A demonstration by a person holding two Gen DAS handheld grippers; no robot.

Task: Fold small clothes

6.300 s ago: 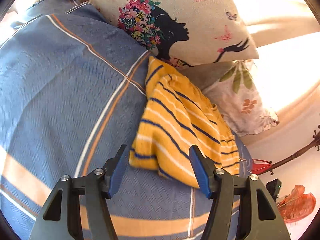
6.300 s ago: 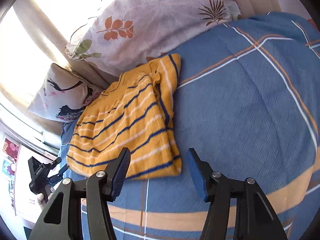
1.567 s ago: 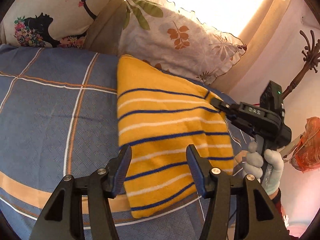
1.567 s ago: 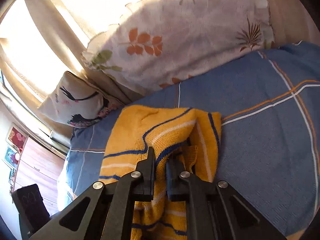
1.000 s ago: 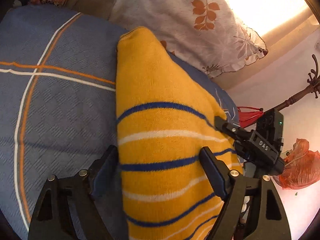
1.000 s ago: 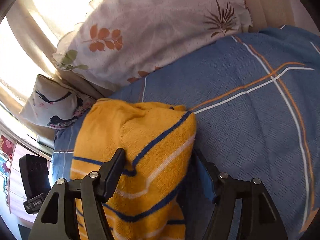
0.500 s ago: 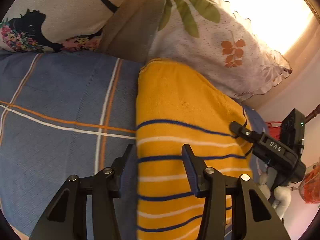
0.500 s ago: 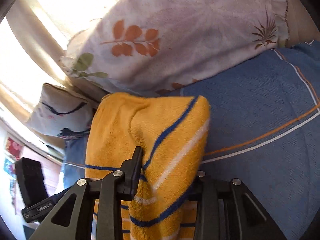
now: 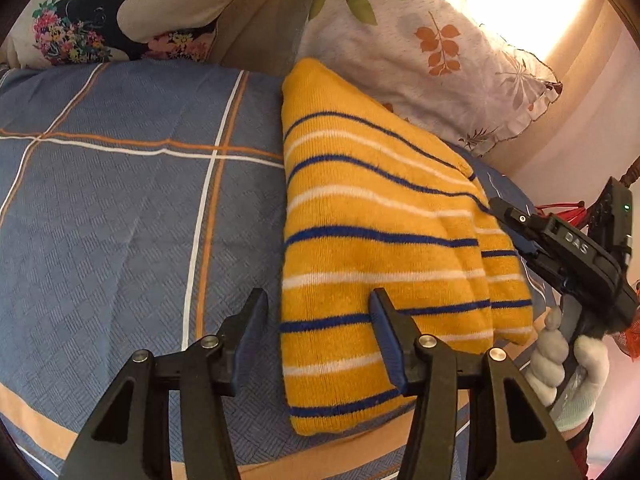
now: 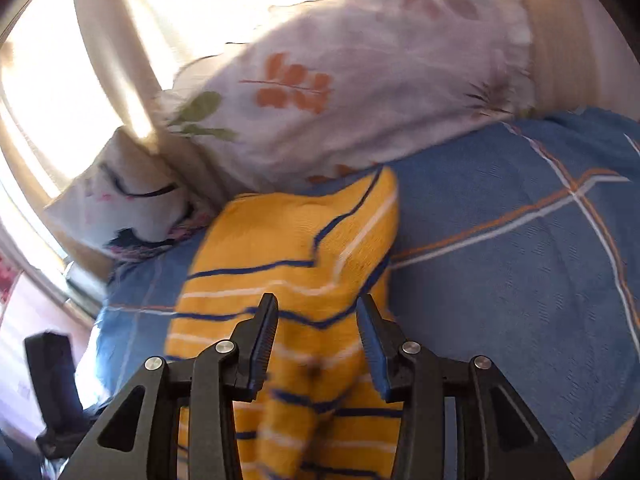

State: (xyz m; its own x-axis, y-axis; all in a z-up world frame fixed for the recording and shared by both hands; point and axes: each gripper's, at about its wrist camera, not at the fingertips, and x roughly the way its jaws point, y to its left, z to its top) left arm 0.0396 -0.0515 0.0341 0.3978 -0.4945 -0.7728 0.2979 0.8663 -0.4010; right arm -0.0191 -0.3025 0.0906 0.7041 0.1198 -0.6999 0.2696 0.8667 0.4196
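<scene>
Against leaf-print pillow (image 9: 432, 52): folded yellow sweater (image 9: 372, 248); both grippers' fingers spread, empty.

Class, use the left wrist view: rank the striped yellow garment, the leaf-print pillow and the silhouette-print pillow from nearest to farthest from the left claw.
1. Striped yellow garment: lying on the blue bedspread, right at the left claw.
2. Leaf-print pillow: behind the garment, far right.
3. Silhouette-print pillow: far left corner; roughly as far, so too close to call.

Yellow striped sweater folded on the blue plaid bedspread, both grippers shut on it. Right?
Not quite. The yellow striped sweater does lie folded on the blue plaid bedspread, but both grippers are open: left gripper in the left wrist view, right gripper in the right wrist view.
</scene>
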